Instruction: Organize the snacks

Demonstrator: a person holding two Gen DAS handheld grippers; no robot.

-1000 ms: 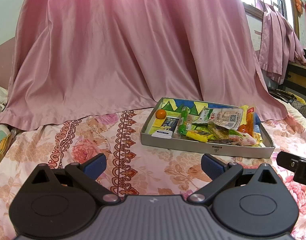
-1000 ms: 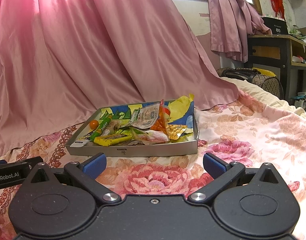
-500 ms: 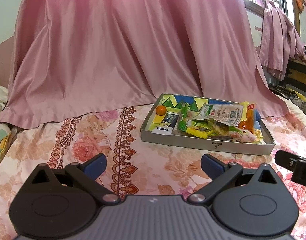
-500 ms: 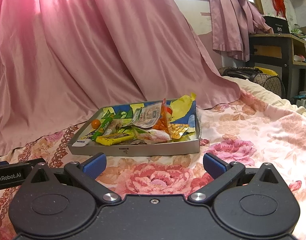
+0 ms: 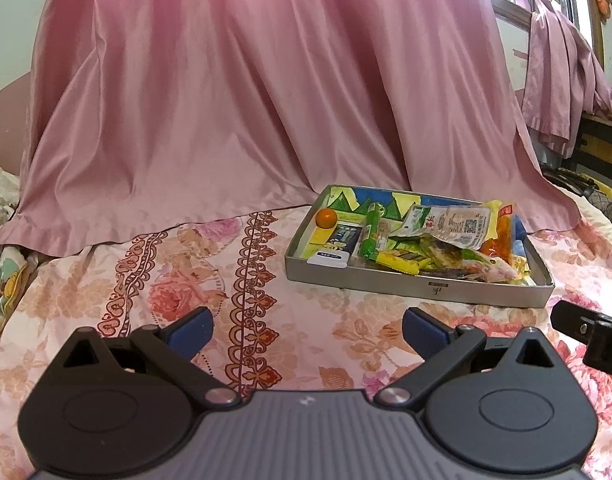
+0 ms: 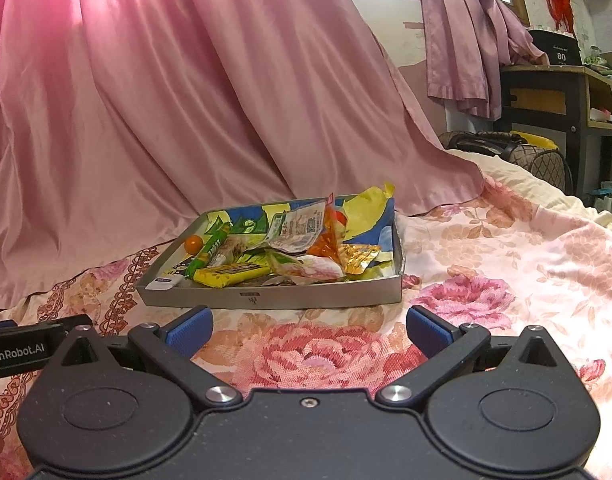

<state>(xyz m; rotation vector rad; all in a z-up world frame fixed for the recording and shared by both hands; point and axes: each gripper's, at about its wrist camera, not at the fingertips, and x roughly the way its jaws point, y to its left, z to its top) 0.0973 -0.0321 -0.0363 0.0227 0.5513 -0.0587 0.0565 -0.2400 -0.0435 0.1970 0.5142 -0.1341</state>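
Your snacks sit heaped in the grey tray on the bed, ahead and to the right of your left gripper and straight ahead of your right gripper. An orange ball (far-left corner) lies beside a green tube. Both grippers are spread wide, holding nothing, with the pink curtain beyond.

Right hand-held gripper: jaws wide apart, nothing between them, low over floral bed. Tray just beyond on the bed, packed with snacks: orange ball far left, green tube, yellow bar near front wall. Pink curtain behind.
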